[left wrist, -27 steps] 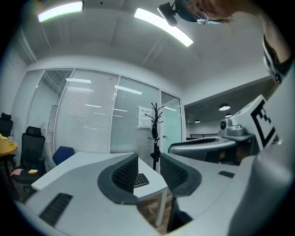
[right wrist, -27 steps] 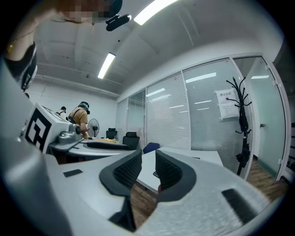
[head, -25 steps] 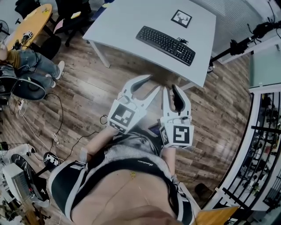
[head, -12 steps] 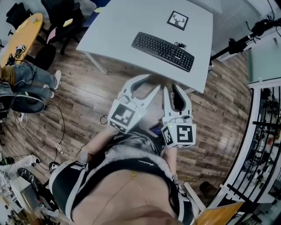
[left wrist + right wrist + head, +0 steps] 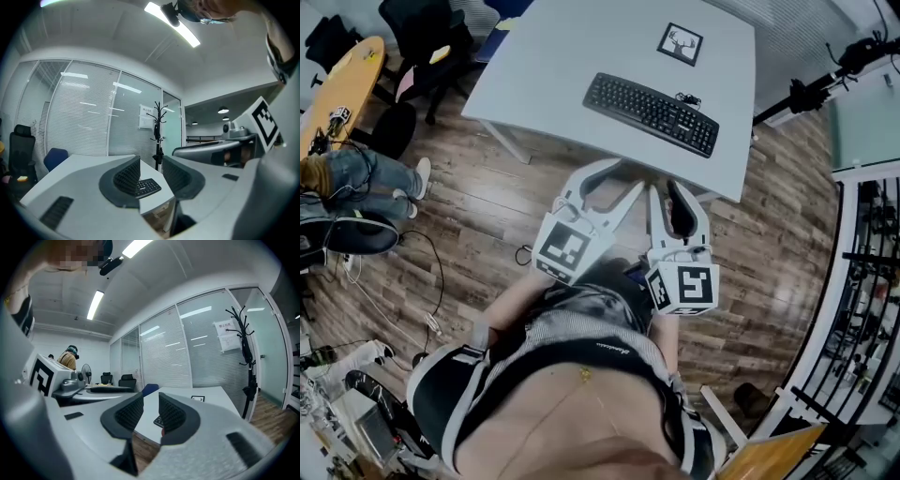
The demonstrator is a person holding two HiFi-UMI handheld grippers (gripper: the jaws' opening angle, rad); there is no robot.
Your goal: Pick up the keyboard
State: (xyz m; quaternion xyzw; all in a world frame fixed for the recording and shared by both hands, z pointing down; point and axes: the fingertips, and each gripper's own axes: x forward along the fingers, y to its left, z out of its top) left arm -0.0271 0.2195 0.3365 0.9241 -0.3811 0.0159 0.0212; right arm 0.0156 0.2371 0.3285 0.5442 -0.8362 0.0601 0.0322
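1. We see the black keyboard point(image 5: 652, 101) lying flat on the white table point(image 5: 553, 56), towards its near edge, with a framed deer picture point(image 5: 680, 42) just behind it.
2. The keyboard lies ahead of both claws and well apart from them, with the table's near edge in between. Its long axis runs crosswise to our reach, slanted so that its right end sits closer to us.
3. The left gripper point(image 5: 628, 174) has its jaws spread, with nothing between them. The right gripper point(image 5: 665, 190) shows a narrower gap that is opening, and it too is empty.
4. We judge the right gripper slightly nearer, since it faces the keyboard's closer right end. The left would have to reach further for the far left end.
5. Only the head view gives us the whole keyboard and its slant. Each gripper view shows just a small part of it through the jaw gap, level with the tabletop.
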